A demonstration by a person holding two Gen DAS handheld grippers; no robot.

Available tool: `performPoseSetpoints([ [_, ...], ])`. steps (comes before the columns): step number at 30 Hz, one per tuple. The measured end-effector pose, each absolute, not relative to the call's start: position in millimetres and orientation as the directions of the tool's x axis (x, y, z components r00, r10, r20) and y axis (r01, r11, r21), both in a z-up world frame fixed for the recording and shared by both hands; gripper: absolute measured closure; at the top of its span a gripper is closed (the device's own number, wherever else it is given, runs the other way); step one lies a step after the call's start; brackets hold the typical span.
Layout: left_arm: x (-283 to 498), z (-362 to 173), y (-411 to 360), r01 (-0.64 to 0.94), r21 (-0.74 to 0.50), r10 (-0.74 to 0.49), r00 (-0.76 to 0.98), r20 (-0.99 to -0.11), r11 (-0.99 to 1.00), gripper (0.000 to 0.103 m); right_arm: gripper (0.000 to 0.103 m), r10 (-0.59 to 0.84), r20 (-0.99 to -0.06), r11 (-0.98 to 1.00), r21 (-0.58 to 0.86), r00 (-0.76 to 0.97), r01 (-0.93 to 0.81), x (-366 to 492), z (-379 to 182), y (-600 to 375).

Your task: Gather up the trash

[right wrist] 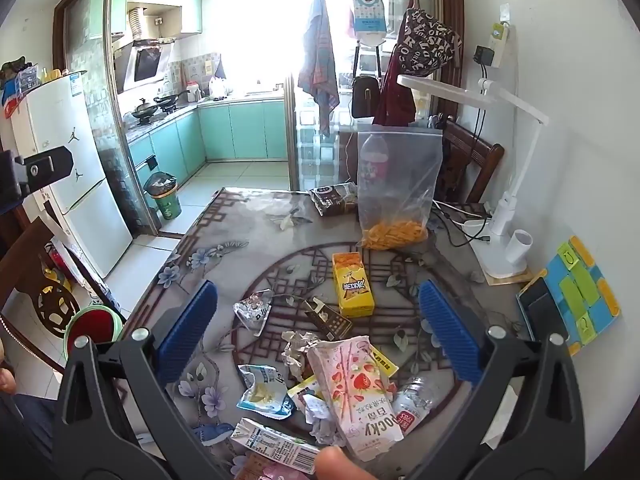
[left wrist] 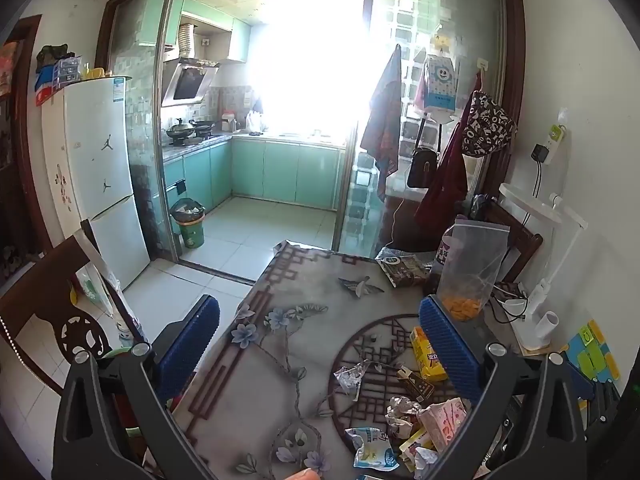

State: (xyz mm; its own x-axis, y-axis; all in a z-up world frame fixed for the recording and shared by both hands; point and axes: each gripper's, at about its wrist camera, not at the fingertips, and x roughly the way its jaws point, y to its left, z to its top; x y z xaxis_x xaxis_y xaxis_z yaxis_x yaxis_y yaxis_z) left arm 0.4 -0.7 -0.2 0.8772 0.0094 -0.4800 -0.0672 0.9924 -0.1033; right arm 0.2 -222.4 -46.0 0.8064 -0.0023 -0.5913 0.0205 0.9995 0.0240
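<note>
A heap of trash lies on the patterned table [right wrist: 224,248]: a pink Pocky box [right wrist: 356,388], a yellow box [right wrist: 352,288], a small dark carton [right wrist: 328,320], a silver wrapper [right wrist: 252,310], a blue-white wrapper [right wrist: 262,394], crumpled foil [right wrist: 298,350] and a small plastic bottle [right wrist: 414,400]. My right gripper [right wrist: 318,320] hangs open above the heap, touching nothing. My left gripper [left wrist: 320,336] is also open and empty, over bare table to the left of the heap; the yellow box [left wrist: 426,354] and Pocky box [left wrist: 444,416] show by its right finger.
A zip bag of orange snacks [right wrist: 396,188] and a dark snack packet [right wrist: 334,198] stand at the table's far side. A white desk lamp [right wrist: 504,216] is at the right. A green lined bin [left wrist: 188,222] stands in the kitchen doorway. A wooden chair [left wrist: 52,312] is at the left.
</note>
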Motion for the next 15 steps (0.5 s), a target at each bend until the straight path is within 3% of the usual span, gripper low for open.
performPoseSetpoints([
  [15,1.9,-5.7,-5.2,-0.064,-0.083,0.014,0.867,-0.498,0.995,0.007,0.003,-0.004,-0.596,0.999,0.033,0.803,0.030,-0.6,-47.9,-220.5],
])
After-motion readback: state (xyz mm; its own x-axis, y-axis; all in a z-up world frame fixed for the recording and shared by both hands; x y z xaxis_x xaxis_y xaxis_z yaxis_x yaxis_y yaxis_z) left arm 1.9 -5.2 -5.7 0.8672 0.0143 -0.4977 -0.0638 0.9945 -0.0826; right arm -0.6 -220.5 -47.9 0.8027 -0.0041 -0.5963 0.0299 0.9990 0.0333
